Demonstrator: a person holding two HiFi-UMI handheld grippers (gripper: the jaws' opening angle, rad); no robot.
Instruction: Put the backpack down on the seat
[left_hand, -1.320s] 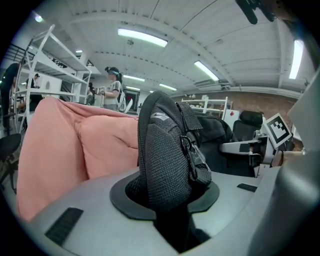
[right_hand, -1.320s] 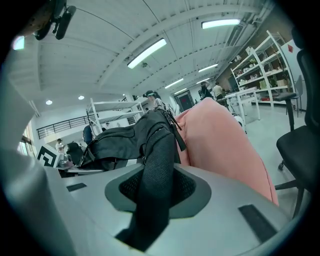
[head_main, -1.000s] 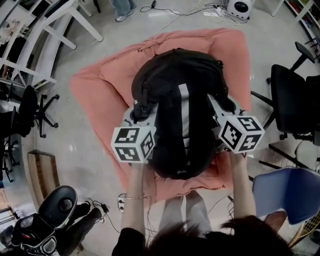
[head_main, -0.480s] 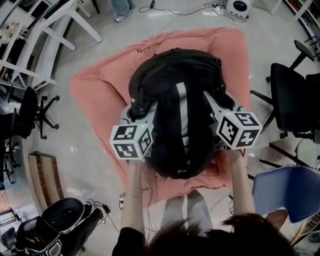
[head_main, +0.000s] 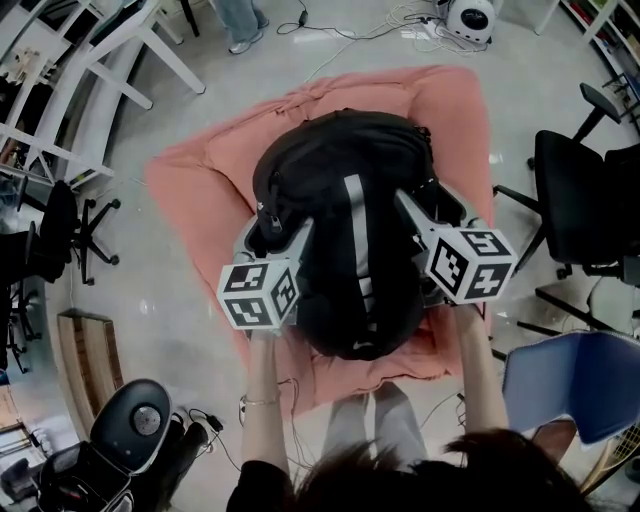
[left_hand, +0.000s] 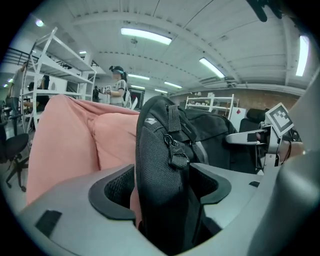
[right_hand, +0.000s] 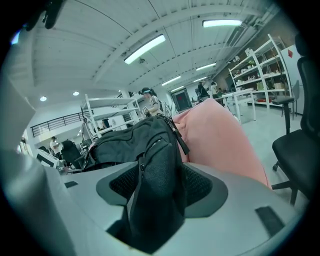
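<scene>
A black backpack (head_main: 345, 240) with a grey stripe lies on a pink cushioned seat (head_main: 200, 190) on the floor. My left gripper (head_main: 268, 222) is at the bag's left side and my right gripper (head_main: 430, 200) at its right side. In the left gripper view a fold of the backpack (left_hand: 160, 150) stands between the jaws of the left gripper (left_hand: 162, 186), which are opening, with a gap at the left pad. In the right gripper view another fold of the backpack (right_hand: 155, 165) sits between the jaws of the right gripper (right_hand: 160, 186), also opening.
Black office chairs (head_main: 580, 200) and a blue chair (head_main: 570, 380) stand to the right. White shelving (head_main: 90, 70) and another black chair (head_main: 60, 225) are at the left. A wooden bench (head_main: 85, 350) is at lower left. Cables and a white device (head_main: 470, 15) lie beyond the seat.
Both grippers' jaws have spread wider on the bag's sides. The backpack has settled a little further up onto the pink seat.
</scene>
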